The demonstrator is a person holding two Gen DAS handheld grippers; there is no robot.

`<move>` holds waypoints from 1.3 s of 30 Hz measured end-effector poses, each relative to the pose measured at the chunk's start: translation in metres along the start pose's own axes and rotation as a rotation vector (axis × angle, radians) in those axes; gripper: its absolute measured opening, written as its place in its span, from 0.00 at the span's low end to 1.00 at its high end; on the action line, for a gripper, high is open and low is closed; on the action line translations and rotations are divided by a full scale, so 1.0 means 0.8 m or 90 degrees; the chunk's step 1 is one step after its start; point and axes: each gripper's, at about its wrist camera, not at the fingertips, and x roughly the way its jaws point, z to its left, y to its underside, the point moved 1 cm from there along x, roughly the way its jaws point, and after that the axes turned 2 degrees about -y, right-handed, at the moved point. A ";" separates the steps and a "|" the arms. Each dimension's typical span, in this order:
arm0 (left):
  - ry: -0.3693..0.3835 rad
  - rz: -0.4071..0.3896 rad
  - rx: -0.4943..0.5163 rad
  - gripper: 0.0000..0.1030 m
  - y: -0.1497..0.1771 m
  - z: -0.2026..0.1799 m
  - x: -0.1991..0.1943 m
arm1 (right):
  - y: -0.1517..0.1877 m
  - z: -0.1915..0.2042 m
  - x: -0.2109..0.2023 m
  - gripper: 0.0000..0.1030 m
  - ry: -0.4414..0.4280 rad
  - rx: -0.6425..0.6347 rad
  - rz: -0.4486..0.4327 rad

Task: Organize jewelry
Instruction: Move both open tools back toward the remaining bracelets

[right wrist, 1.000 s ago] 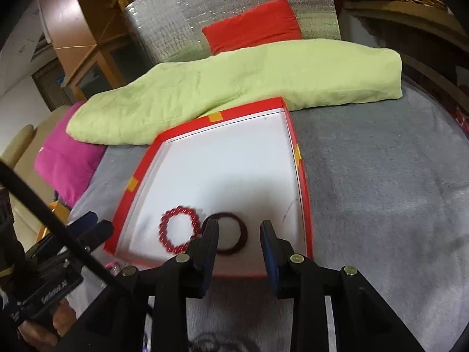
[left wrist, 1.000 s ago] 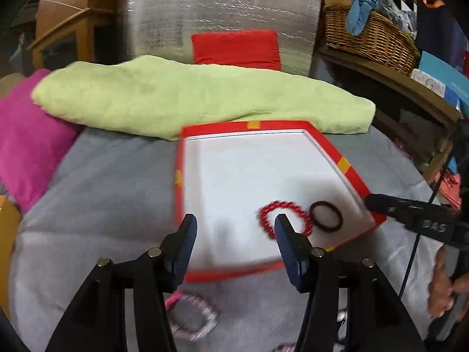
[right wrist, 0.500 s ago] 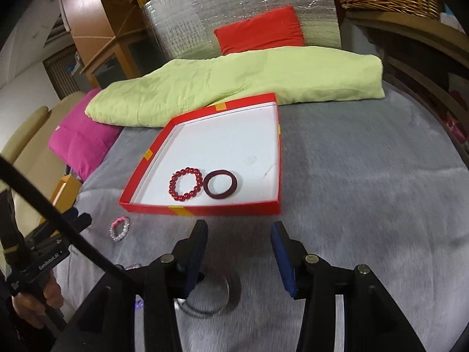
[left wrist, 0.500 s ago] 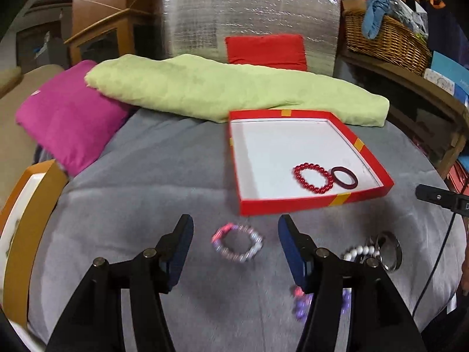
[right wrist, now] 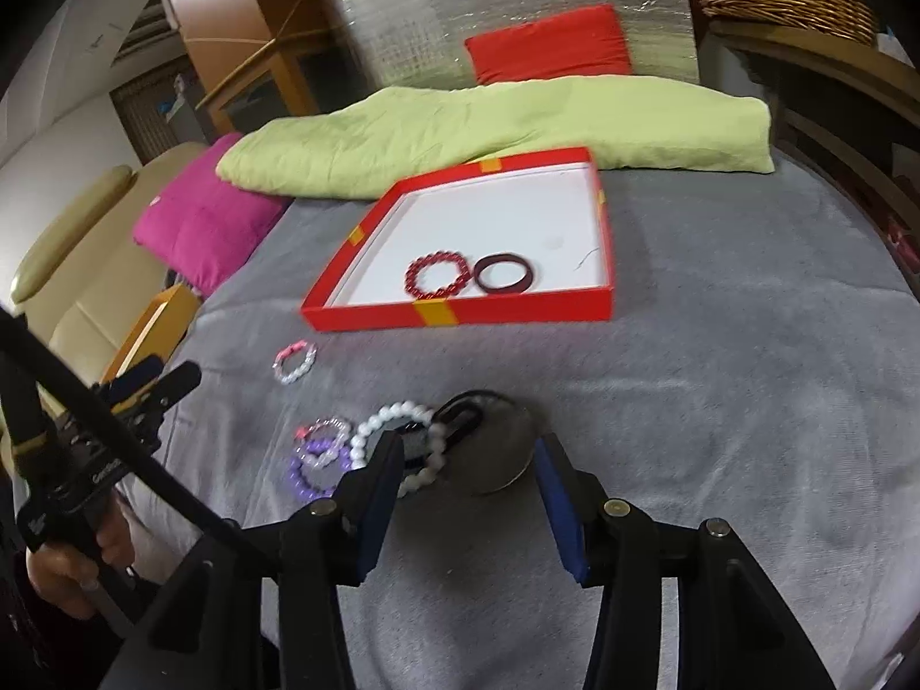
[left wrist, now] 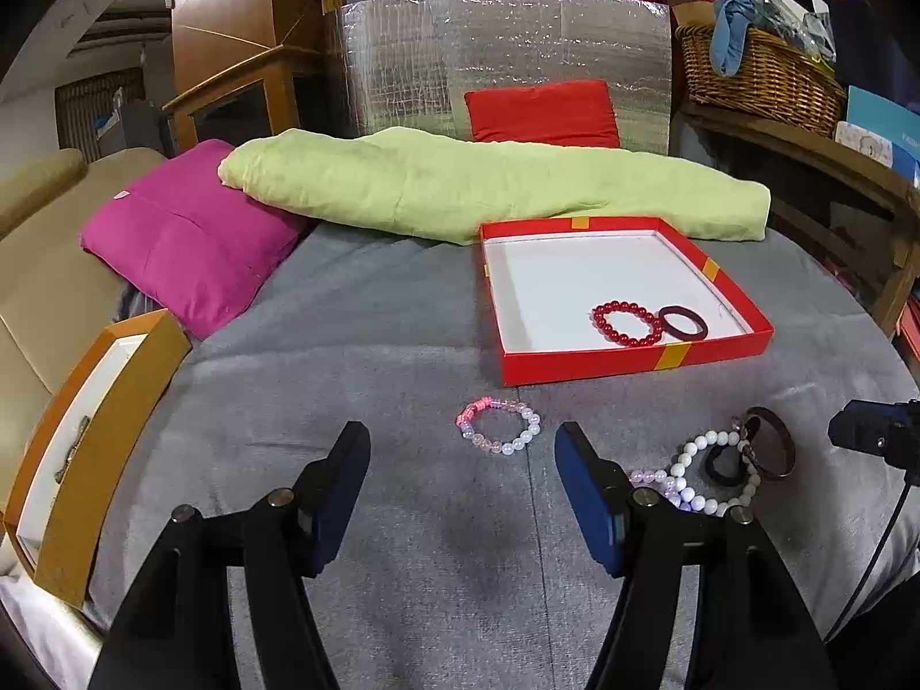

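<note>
A red tray (left wrist: 575,365) (right wrist: 517,310) with a white floor holds a red bead bracelet (left wrist: 627,324) (right wrist: 435,276) and a dark bangle (left wrist: 683,322) (right wrist: 506,272). On the grey cloth in front of it lie a pink and white bead bracelet (left wrist: 499,426) (right wrist: 294,362) and a heap: a white bead bracelet (left wrist: 704,474) (right wrist: 397,431), a purple one (right wrist: 316,466), a dark hair tie (left wrist: 725,464) and a brown bangle (left wrist: 770,443) (right wrist: 494,448). My left gripper (left wrist: 460,489) is open just short of the pink bracelet. My right gripper (right wrist: 468,494) is open over the brown bangle.
A green folded blanket (left wrist: 489,184) and a magenta pillow (left wrist: 184,236) lie behind the tray. An orange box (left wrist: 86,448) stands at the cloth's left edge. A wicker basket (left wrist: 759,75) sits on a shelf at the right.
Both grippers have pulled back from the tray toward me, from over the bracelets inside it to the loose jewelry on the cloth. The right gripper's fingers have opened wider.
</note>
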 end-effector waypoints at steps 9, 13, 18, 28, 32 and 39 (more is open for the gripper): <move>-0.014 0.029 0.013 0.66 0.003 -0.005 0.008 | -0.001 0.007 0.014 0.50 0.003 -0.009 0.016; -0.010 0.031 0.018 0.66 0.002 -0.008 0.008 | -0.001 0.008 0.016 0.50 0.003 -0.011 0.018; -0.014 0.026 0.013 0.66 -0.001 -0.004 0.007 | -0.001 0.009 0.020 0.50 0.007 -0.016 0.021; -0.026 0.018 0.008 0.66 -0.002 0.009 0.003 | 0.000 0.014 0.027 0.50 0.009 -0.023 0.030; -0.038 0.015 -0.001 0.66 -0.003 0.020 0.002 | 0.000 0.013 0.029 0.50 0.010 -0.020 0.033; -0.052 0.021 -0.007 0.66 0.001 0.034 0.005 | 0.000 0.017 0.034 0.50 0.011 -0.022 0.040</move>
